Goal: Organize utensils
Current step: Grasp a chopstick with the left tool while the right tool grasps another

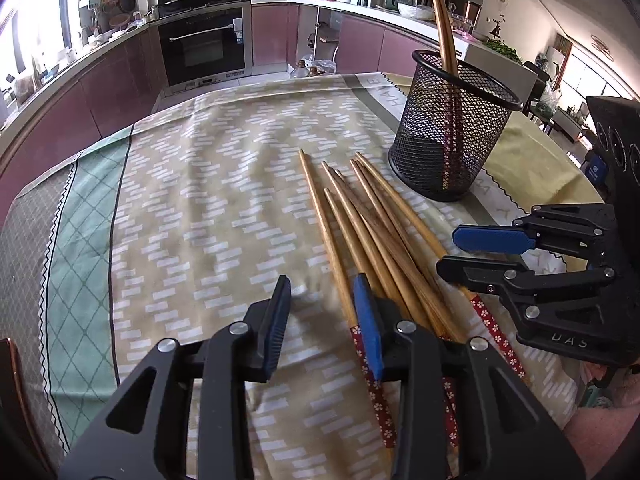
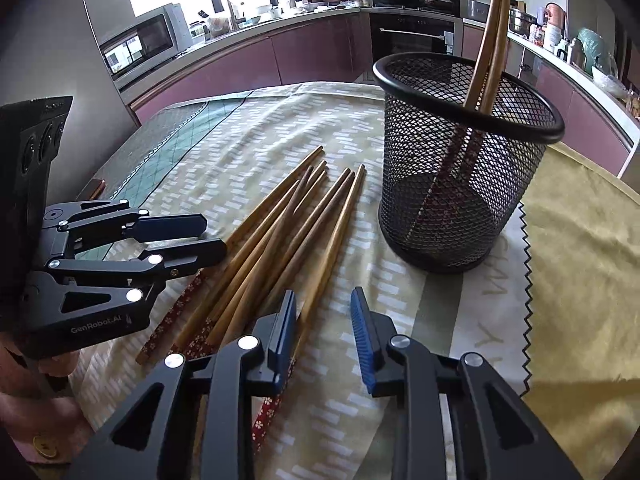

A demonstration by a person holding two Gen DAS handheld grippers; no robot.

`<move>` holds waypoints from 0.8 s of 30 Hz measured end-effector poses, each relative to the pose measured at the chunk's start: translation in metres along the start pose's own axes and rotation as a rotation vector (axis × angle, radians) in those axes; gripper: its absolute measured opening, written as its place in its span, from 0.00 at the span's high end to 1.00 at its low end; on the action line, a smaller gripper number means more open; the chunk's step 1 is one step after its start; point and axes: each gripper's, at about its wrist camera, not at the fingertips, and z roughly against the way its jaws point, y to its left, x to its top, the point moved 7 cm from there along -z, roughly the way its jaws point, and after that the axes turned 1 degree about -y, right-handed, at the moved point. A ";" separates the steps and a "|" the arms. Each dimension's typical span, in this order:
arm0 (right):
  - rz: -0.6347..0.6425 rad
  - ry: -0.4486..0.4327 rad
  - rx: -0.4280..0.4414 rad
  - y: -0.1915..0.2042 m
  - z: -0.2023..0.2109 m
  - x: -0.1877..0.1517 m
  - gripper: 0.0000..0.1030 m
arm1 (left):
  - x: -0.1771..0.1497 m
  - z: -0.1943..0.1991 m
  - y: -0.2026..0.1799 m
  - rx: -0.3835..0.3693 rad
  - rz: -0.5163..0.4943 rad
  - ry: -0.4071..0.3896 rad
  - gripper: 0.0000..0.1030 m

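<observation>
Several wooden chopsticks [image 1: 372, 232] [image 2: 280, 232] with red flowered ends lie fanned on the patterned tablecloth. A black mesh cup [image 1: 448, 152] [image 2: 460, 184] stands upright past them, with two chopsticks [image 1: 440, 12] [image 2: 492, 20] leaning inside it. My left gripper [image 1: 322, 308] [image 2: 214, 236] is open low over the pile's left side, only cloth in its gap, its right finger over the leftmost chopstick. My right gripper [image 2: 324, 320] [image 1: 450, 252] is open at the pile's right side. The rightmost chopstick passes by its left finger, and no pad presses on it.
The tablecloth [image 1: 180, 208] has a green checked border on the left and a yellow cloth [image 2: 580, 240] on the right of the cup. Beyond the table's far edge runs a kitchen counter with an oven [image 1: 202, 48]. A person's hand [image 2: 36, 400] holds the left gripper.
</observation>
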 end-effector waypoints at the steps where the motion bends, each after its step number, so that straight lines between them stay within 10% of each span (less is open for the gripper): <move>1: 0.004 -0.001 -0.007 0.000 -0.002 0.002 0.74 | 0.001 -0.002 0.000 0.005 -0.007 0.001 0.68; 14: -0.054 -0.014 0.015 -0.006 -0.008 0.010 0.92 | 0.029 -0.026 0.003 0.019 0.021 0.019 0.92; 24: -0.076 -0.065 0.077 -0.007 0.015 0.013 0.95 | 0.031 -0.001 0.003 -0.019 0.072 -0.042 0.93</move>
